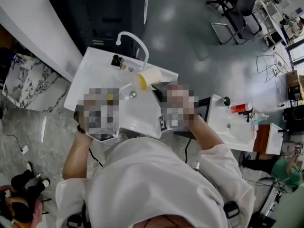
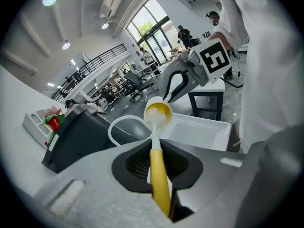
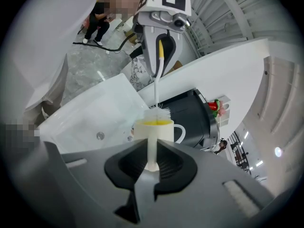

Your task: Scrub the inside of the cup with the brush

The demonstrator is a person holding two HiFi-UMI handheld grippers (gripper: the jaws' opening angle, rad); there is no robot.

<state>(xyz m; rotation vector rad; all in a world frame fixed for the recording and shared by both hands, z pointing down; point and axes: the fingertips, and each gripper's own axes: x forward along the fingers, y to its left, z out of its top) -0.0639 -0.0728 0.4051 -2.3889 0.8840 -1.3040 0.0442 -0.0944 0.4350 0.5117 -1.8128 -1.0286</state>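
A cream cup [image 1: 148, 78] with a yellow inside hangs on its side over the white sink [image 1: 92, 63]. My right gripper [image 3: 152, 163] is shut on the cup [image 3: 153, 129], with a cream strip of it, apparently the handle, pinched between the jaws. My left gripper [image 2: 156, 163] is shut on the yellow handle of the brush [image 2: 159, 175]. The brush's white bristle head [image 2: 153, 118] sits in the cup's mouth [image 2: 158, 113]. In the right gripper view the brush's white stem [image 3: 156, 87] runs from the left gripper [image 3: 160, 44] down to the bristles [image 3: 159, 113] at the rim.
A curved white faucet [image 1: 135, 39] stands at the sink's back, with a drain [image 1: 133, 94] in the basin. A black cabinet [image 1: 104, 13] is behind it. A second white sink table [image 1: 235, 129] with a red bottle [image 1: 241, 108] stands to the right. Office chairs [image 1: 237, 13] stand further off.
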